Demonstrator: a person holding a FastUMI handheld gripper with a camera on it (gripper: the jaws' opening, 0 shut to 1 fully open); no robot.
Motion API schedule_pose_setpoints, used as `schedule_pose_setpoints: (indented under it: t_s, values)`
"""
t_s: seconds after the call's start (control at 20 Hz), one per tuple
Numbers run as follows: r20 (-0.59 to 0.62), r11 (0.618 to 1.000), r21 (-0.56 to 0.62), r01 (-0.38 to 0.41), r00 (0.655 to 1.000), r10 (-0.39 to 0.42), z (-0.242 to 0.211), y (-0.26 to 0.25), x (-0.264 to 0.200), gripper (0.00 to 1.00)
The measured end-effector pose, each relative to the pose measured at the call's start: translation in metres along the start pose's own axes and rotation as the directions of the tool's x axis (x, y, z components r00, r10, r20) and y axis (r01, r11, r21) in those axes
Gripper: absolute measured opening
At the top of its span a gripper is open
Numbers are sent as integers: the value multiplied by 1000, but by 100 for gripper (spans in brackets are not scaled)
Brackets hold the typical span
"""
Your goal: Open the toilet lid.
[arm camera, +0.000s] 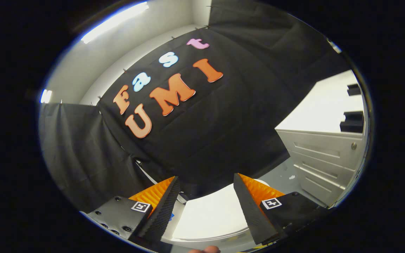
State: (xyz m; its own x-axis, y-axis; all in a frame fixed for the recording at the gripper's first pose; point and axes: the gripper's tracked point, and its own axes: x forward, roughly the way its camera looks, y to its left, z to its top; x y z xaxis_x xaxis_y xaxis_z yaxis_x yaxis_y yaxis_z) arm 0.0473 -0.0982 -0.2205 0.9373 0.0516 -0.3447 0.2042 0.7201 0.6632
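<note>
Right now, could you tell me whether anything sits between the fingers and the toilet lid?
Nothing visible does. The gripper is open, and the white toilet lid lies in the gap between its fingers and just below them, with only bare lid surface there. The white drawer cabinet stands off to the side, out of the way.

Light source: ceiling strip lamp [116, 21] — bright, slightly blown out.
Glare: white toilet lid [211, 214] overexposed, detail lost.
Shadows: black cloth wall [223, 133] dim, folds faint.
Distortion: strong fisheye bending — cabinet [323, 158] edges curve.
Focus: fairly sharp throughout.
</note>
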Motion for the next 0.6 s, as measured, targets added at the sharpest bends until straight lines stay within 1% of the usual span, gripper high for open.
schedule_pose_setpoints:
  t_s: [0.15, 0.3, 0.45, 0.55, 0.6]
  values:
    - [-27, 985, 162, 56, 998, -53, -10, -60, 16, 98]
    - [-67, 957, 282, 63, 997, -46, -30, -102, 17, 97]
    - [-123, 902, 416, 117, 990, -71, -54, -153, 21, 97]
    - [-123, 862, 492, 126, 990, -74, -64, -179, 21, 97]
    - [-125, 834, 535, 139, 989, -85, -66, -188, 19, 97]
